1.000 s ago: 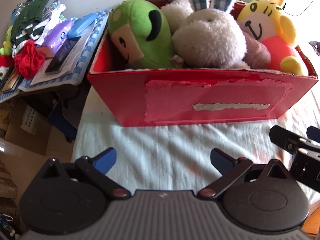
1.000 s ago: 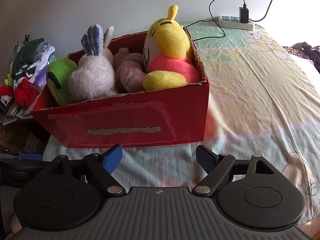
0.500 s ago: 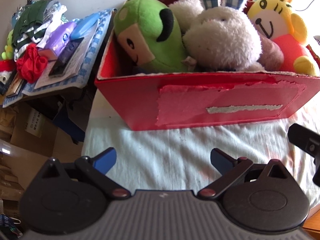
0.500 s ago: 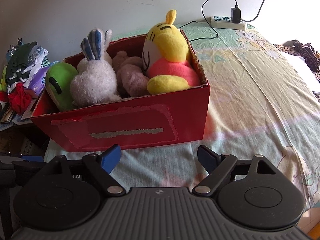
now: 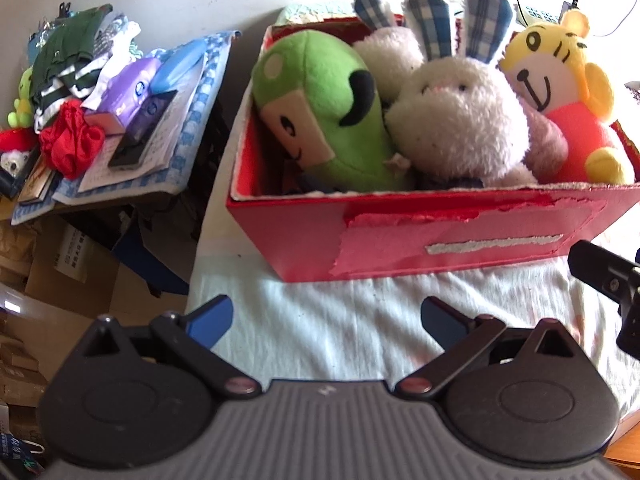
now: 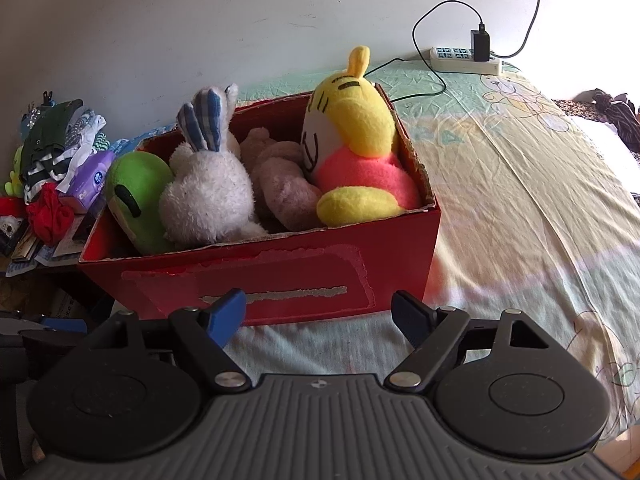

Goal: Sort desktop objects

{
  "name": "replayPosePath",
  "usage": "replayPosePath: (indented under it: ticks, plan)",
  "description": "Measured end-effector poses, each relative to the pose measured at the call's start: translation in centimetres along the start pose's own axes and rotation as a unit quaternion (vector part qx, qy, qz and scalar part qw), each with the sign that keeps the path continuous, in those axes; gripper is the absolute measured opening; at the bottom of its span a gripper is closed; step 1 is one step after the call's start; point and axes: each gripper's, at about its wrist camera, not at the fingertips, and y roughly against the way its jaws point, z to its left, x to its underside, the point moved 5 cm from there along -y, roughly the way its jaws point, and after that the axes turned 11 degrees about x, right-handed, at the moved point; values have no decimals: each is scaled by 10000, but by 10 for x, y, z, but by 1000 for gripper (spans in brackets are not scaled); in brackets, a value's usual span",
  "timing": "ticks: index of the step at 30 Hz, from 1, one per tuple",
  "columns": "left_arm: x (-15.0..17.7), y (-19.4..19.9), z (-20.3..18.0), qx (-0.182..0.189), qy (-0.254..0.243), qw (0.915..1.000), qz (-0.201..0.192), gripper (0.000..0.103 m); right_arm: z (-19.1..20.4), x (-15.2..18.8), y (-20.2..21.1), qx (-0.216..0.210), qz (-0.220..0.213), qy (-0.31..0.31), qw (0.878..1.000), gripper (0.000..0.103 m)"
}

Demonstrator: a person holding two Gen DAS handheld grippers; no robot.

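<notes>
Red box [image 6: 288, 272] sits on the bed sheet [image 6: 520, 208], near its left edge. Packed inside, left to right: green plush [image 5: 320, 108], white rabbit plush [image 5: 456, 124], mauve plush [image 6: 280, 184], yellow tiger plush [image 6: 356, 152] against the right wall. Left gripper [image 5: 326, 314] fingers apart, empty, above the sheet in front of the box. Right gripper [image 6: 320, 316] fingers apart, empty, just before the box front. Side desk [image 5: 132, 160] left of the bed carries clothes, red cloth [image 5: 72, 144], purple tissue pack [image 5: 128, 96]. Power strip [image 6: 466, 60] lies by the wall.
</notes>
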Motion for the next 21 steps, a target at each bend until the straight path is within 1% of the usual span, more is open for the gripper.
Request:
replayPosePath:
  ticks: [5, 7, 9, 13, 21]
  plan:
    - [-10, 12, 3, 11, -9, 10000, -96, 100, 3, -10, 6, 18, -37, 59, 10000, 81]
    - [-15, 19, 3, 76, -25, 9999, -136, 100, 3, -15, 9, -40, 7, 21, 10000, 81]
    - [-20, 27, 2, 42, -95, 9997, -240, 100, 4, -21, 13, -80, 27, 13, 10000, 81]
    - [-31, 39, -1, 59, -177, 9989, -424, 101, 8, -35, 22, -78, -121, 75, 9999, 81]
    - [-46, 38, -2, 18, -161, 9988, -473, 101, 12, -56, 25, 199, -366, 162, 9990, 81]
